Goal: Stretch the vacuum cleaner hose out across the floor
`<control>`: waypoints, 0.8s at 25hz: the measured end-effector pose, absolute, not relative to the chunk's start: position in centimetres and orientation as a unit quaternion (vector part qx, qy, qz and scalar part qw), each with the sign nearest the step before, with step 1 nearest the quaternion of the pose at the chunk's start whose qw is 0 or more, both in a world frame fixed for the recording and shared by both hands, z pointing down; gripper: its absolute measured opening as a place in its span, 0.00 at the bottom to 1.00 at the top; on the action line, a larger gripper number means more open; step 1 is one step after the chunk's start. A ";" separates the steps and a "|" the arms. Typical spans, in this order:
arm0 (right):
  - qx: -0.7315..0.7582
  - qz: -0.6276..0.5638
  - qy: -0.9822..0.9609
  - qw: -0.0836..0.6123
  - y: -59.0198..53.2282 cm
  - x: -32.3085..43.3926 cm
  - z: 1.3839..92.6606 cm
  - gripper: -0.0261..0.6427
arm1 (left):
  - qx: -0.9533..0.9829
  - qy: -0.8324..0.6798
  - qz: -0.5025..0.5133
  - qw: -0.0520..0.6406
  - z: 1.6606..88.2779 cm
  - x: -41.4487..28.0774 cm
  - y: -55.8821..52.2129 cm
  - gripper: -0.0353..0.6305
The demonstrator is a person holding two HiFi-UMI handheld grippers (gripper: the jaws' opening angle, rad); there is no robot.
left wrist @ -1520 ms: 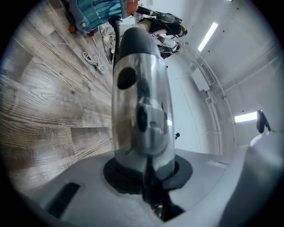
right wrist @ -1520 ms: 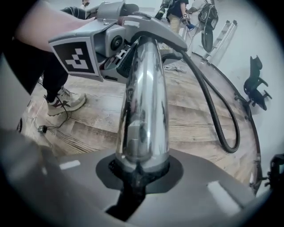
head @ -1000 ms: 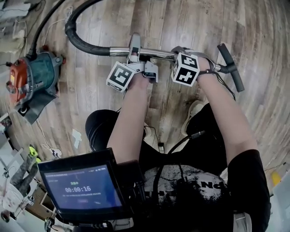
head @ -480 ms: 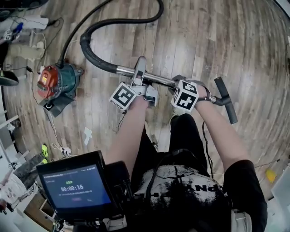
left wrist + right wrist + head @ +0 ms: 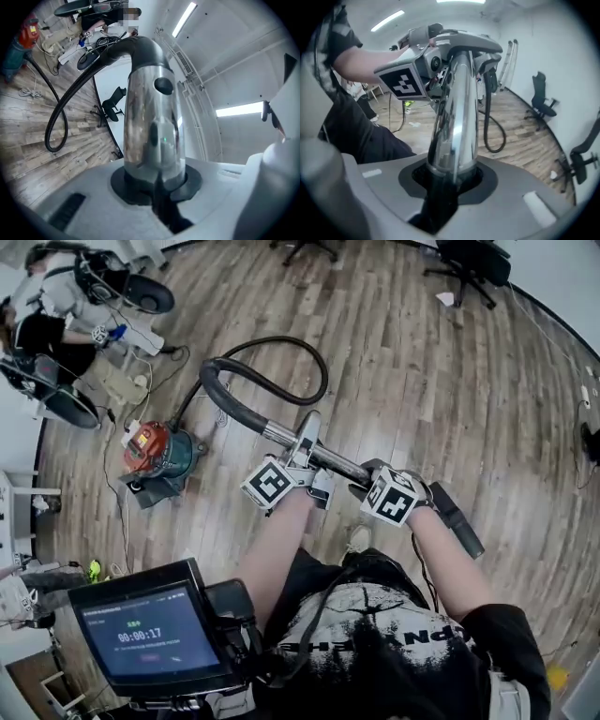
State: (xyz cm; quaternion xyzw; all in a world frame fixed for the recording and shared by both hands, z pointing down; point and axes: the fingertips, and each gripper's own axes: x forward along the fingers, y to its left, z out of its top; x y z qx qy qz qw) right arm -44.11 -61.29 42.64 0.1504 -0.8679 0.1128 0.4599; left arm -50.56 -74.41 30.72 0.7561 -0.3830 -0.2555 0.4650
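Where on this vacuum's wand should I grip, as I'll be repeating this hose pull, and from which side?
The straight chrome tube, near where the black hose joins: it is rigid, round and slim. Come crosswise to its length, from the person's side.

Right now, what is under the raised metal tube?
Wooden floor shows beneath the metal tube, with one shoe nearby; the forearms hide the rest.
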 end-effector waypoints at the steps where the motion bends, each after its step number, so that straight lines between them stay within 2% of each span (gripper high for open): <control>1: 0.174 0.082 -0.864 0.465 -61.7 -43.8 41.9 0.20 | 0.758 -0.375 -0.272 0.459 29.3 -50.3 -74.4 0.12; 4: 0.208 0.053 -0.856 0.471 -61.4 -44.4 40.2 0.18 | 0.759 -0.380 -0.278 0.450 27.1 -51.3 -73.7 0.12; 13: 0.191 0.104 -0.867 0.449 -58.9 -48.4 40.9 0.18 | 0.762 -0.365 -0.261 0.467 27.9 -53.7 -72.1 0.12; 20: 0.169 0.123 -0.881 0.425 -58.8 -50.6 40.6 0.18 | 0.800 -0.311 -0.272 0.436 26.6 -54.7 -71.7 0.13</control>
